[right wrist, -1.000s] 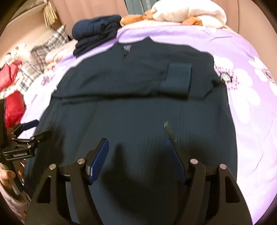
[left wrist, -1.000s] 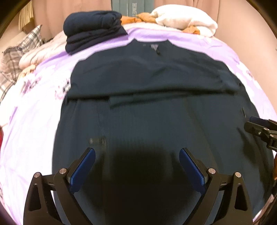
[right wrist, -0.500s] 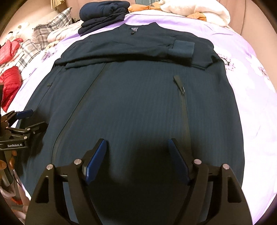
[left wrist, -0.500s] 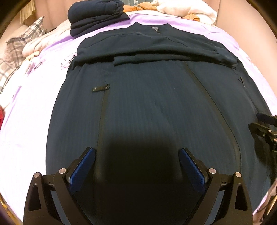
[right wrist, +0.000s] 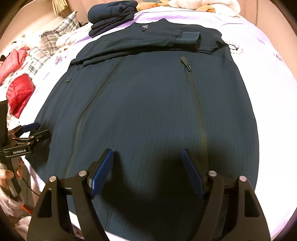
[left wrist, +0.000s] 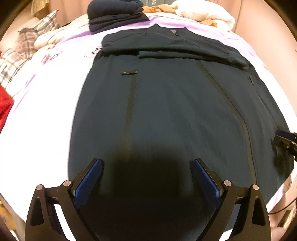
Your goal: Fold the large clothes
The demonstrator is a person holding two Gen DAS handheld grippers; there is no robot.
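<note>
Dark jacket point(right wrist: 148, 103) lies flat, front up, on the bed point(right wrist: 269, 92), sleeves folded across the chest, cuff point(right wrist: 189, 38) on top. Folded pile point(right wrist: 111, 14) sits beyond the collar.

Left hand-held gripper point(left wrist: 146, 178): jaws spread wide, nothing between them, over the hem region. Right hand-held gripper point(right wrist: 147, 170): jaws apart, empty, also over the lower jacket.

Versus a second ago: both views have pulled back toward the hem, so more of the jacket's length shows; right jaws stand slightly wider.
</note>
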